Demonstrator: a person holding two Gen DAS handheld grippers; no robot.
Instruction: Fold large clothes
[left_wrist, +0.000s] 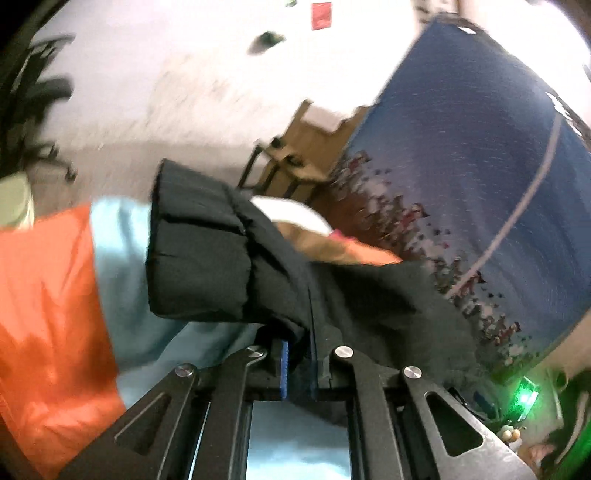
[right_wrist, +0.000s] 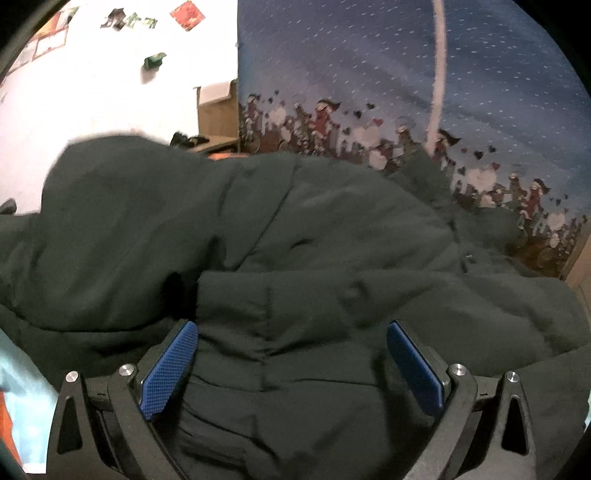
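Note:
A large black padded jacket (right_wrist: 295, 229) lies bunched on the bed. In the left wrist view its quilted sleeve (left_wrist: 199, 254) hangs up out of my left gripper (left_wrist: 298, 354), which is shut on a fold of the black fabric. My right gripper (right_wrist: 291, 332) is open, its blue pads (right_wrist: 168, 373) spread wide on either side of a mound of the jacket, not pinching it.
A light blue sheet (left_wrist: 122, 273) and an orange cloth (left_wrist: 48, 314) lie under the jacket at the left. A blue patterned panel (right_wrist: 369, 74) stands behind. A wooden stand (left_wrist: 291, 158) and an office chair (left_wrist: 33, 110) are by the white wall.

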